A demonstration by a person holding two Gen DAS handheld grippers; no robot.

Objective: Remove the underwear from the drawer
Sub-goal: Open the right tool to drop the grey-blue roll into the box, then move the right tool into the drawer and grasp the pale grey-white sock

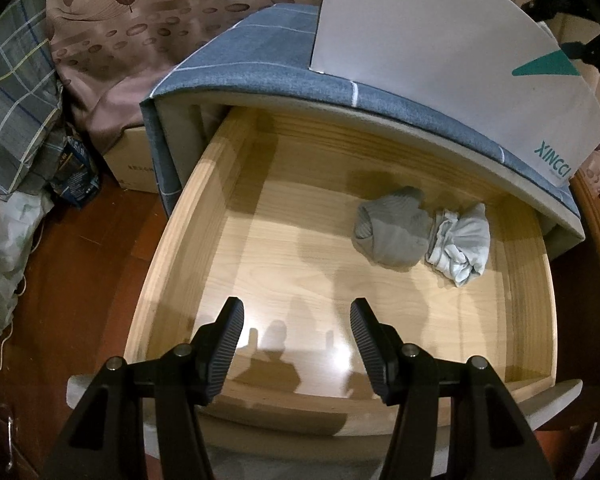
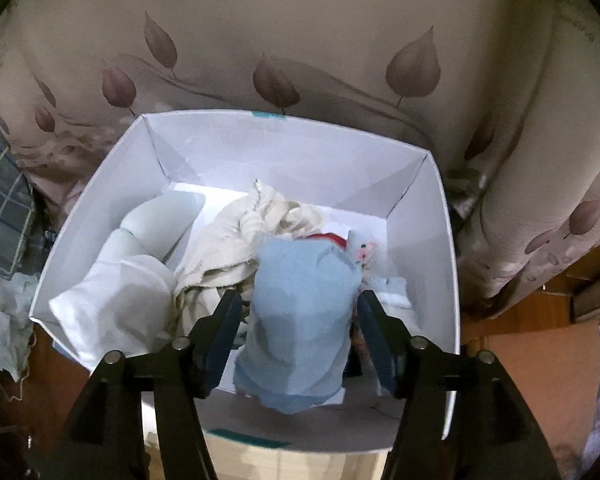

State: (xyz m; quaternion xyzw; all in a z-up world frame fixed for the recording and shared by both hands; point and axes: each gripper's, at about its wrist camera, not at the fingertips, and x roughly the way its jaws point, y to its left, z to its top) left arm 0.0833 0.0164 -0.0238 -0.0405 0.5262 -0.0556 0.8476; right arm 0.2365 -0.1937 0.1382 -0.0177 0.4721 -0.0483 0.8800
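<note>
Underwear: two bundles, grey & pale blue-white, touching, in wooden drawer near its right back. Left gripper wide, empty, over drawer front. Right view: right gripper spread around light-blue underwear inside white box, pads not pressing.
</note>
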